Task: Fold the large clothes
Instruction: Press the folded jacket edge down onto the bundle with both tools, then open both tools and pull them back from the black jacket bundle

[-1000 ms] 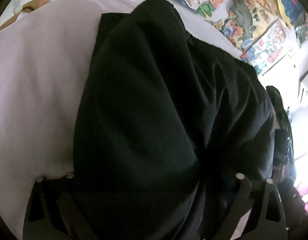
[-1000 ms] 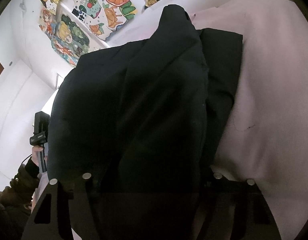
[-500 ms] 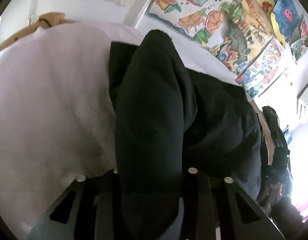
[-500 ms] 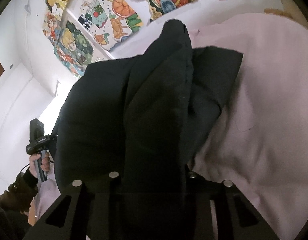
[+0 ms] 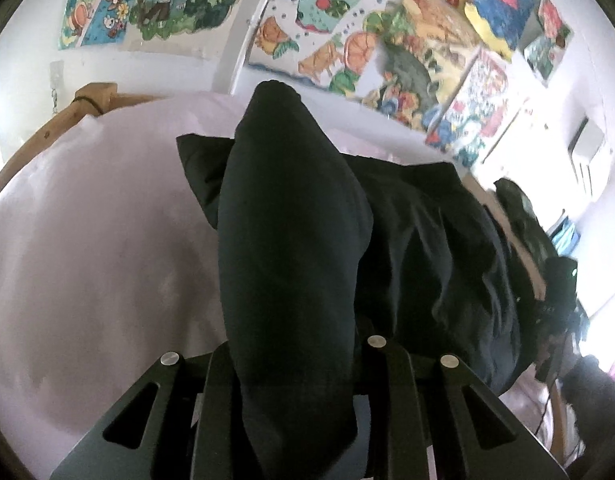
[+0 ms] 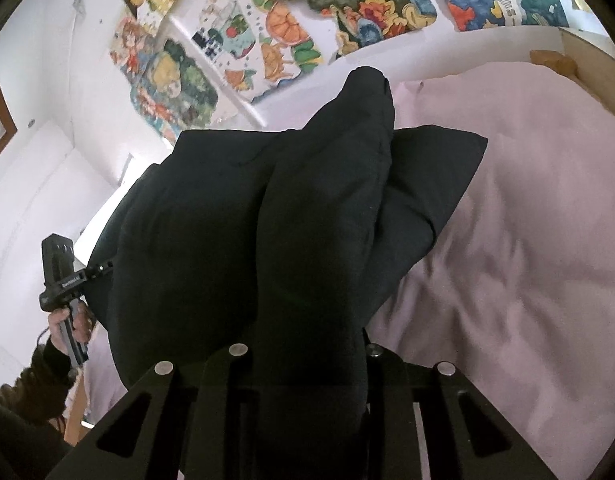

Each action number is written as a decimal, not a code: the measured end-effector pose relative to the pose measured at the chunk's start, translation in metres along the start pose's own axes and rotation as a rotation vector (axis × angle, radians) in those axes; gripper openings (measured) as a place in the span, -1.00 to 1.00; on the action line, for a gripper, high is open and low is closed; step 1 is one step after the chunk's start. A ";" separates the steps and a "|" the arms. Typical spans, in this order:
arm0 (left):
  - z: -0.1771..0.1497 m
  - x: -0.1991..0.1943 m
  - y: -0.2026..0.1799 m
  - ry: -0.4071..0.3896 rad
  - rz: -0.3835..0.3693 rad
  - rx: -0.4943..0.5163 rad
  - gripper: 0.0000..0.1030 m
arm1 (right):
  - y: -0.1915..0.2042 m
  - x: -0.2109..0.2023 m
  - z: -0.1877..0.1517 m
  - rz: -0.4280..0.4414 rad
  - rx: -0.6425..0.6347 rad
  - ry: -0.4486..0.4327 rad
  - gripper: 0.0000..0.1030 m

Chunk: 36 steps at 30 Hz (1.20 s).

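Note:
A large black garment (image 5: 291, 220) lies bunched on a pale pink bed sheet (image 5: 87, 260). My left gripper (image 5: 297, 354) is shut on a thick fold of it, which rises off the sheet and drapes over the jaws. In the right wrist view the same garment (image 6: 307, 220) hangs between the fingers of my right gripper (image 6: 305, 352). Those jaws are closing, with their pads pressed on the cloth. Both gripped folds stand up as ridges running away from the cameras. The fingertips are hidden under the fabric.
The pink sheet (image 6: 527, 240) spreads wide to the right of the garment. A wooden bed frame (image 5: 87, 96) curves along the far left. Colourful posters (image 5: 347, 40) cover the white wall behind. A person's hand (image 6: 73, 320) holds the left gripper's handle at the left edge.
Both grippers went from open around the black cloth to shut on it. Both then lifted, pulling the folds up, so more wall and sheet show.

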<state>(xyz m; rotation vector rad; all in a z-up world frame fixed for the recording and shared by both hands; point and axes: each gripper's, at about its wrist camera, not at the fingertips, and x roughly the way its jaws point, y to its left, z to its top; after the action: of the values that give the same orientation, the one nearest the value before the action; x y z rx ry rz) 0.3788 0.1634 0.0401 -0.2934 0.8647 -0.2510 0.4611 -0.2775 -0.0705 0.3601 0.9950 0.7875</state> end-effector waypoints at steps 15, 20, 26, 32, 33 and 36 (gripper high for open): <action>-0.015 0.024 0.024 0.177 0.160 -0.083 -0.16 | 0.026 0.008 -0.010 -0.300 0.061 0.062 -0.14; -0.010 0.017 0.001 0.233 0.332 0.011 0.01 | 0.032 0.006 -0.010 -0.437 0.068 0.108 0.19; -0.023 -0.001 -0.021 0.161 0.458 -0.020 0.57 | 0.054 -0.009 -0.024 -0.530 0.043 0.045 0.64; -0.057 -0.017 -0.043 0.050 0.529 -0.017 0.96 | 0.081 -0.021 -0.052 -0.553 0.017 -0.074 0.93; -0.064 -0.021 -0.046 0.029 0.533 -0.019 0.96 | 0.085 -0.025 -0.058 -0.549 0.010 -0.096 0.94; -0.080 -0.030 -0.057 -0.003 0.525 -0.031 0.96 | 0.099 -0.035 -0.071 -0.550 -0.020 -0.158 1.00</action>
<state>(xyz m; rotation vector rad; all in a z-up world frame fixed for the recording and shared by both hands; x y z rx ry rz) 0.2927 0.1080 0.0319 -0.0880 0.9126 0.2509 0.3482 -0.2413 -0.0261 0.1162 0.8783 0.2655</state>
